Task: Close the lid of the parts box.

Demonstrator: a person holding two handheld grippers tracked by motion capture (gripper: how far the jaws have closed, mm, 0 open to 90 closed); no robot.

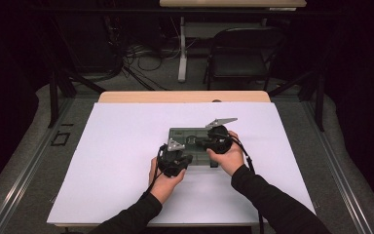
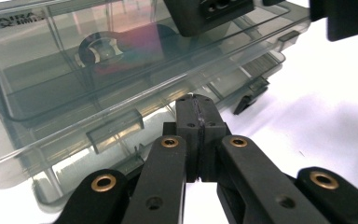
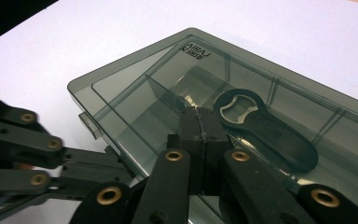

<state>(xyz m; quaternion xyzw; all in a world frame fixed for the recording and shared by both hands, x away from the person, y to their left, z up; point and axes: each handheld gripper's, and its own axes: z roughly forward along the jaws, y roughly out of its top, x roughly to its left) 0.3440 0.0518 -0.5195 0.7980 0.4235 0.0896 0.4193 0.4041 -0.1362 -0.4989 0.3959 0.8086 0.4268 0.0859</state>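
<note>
organizer box [image 1: 191, 138] flat, lid shut, long axis across table

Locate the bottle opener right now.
The bottle opener lies inside the closed smoky clear box, seen through its lid in the right gripper view, just beyond and right of the shut right gripper.

One clear grey box [image 1: 190, 138] lay on one white sheet [image 1: 126, 161] covering one table [image 1: 185, 96]. Inside the box was one black bottle opener [image 3: 265, 135]. Two grippers were present, the left gripper [image 1: 174, 163] near and the right gripper [image 1: 214, 141] farther right. Beyond the table stood one black chair [image 1: 238, 53] and one second table [image 1: 231, 4] at the far edge.
</note>
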